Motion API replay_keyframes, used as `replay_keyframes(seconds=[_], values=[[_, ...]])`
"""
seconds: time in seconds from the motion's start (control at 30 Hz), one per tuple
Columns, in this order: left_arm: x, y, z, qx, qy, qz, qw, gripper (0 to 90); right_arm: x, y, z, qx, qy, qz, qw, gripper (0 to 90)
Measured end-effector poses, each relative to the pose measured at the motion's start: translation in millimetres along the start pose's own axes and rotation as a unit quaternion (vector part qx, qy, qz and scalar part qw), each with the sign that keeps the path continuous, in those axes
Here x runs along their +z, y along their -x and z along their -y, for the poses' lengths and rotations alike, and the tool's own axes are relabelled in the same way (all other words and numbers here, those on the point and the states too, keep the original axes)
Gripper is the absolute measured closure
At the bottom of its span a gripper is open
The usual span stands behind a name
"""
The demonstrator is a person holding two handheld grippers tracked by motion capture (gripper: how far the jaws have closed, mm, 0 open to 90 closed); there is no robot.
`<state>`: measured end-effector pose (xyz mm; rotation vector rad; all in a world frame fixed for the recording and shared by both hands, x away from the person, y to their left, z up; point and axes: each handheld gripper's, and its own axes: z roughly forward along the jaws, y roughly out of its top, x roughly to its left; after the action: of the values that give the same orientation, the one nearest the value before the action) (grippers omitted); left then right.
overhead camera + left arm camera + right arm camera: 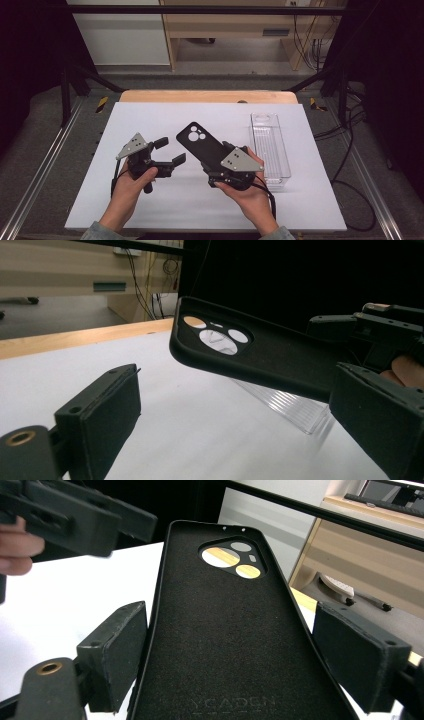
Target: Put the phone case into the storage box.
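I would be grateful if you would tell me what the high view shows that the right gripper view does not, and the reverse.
High view alone: the clear plastic tray lying on the white table beside the right gripper, and both of the person's forearms coming in from below.

Right gripper view alone: the soft inner lining of the black phone case, with embossed lettering near its lower end, and light wood seen through the camera cut-outs.

Both: the phone case clamped across its width by the right gripper's fingers, and the left gripper, open, close by.
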<state>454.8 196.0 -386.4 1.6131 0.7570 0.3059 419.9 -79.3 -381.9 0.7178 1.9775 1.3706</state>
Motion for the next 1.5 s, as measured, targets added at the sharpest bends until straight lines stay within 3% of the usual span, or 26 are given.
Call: replay_keyframes(seconds=[0.33, 0.43, 0.63, 0.83, 1.17, 1.27, 1.5], values=[[8.8, -3.4, 3.9, -0.036, 0.000, 0.037, 0.9987, 12.0, 3.2, -9.1, 0.1, -0.008, 0.005, -0.006, 0.9999, 16.3], [8.8, -5.0, 3.9, -0.046, 0.001, 0.038, 0.9982, 13.7, 4.4, -10.4, 1.6, -0.007, 0.004, -0.010, 0.9999, 16.3], [7.5, -8.0, 3.0, -0.070, 0.009, 0.037, 0.9968, 27.1, 7.4, -13.0, 5.4, -0.006, -0.002, -0.016, 0.9999, 16.2], [6.3, -6.2, 2.7, -0.078, 0.015, 0.023, 0.9966, 41.9, 14.4, -17.3, 12.5, -0.004, -0.020, -0.026, 0.9995, 15.7], [3.5, -2.2, 0.9, -0.109, 0.043, 0.034, 0.9925, 69.7, 21.6, -20.3, 20.3, 0.010, -0.040, -0.032, 0.9986, 15.2], [3.6, -0.2, 2.1, -0.112, 0.040, 0.038, 0.9922, 72.9, 23.3, -21.8, 22.7, 0.013, -0.047, -0.034, 0.9982, 15.1], [3.4, 5.7, 4.8, -0.135, 0.043, 0.046, 0.9889, 79.6, 28.3, -25.7, 27.2, 0.017, -0.058, -0.032, 0.9976, 14.5]])
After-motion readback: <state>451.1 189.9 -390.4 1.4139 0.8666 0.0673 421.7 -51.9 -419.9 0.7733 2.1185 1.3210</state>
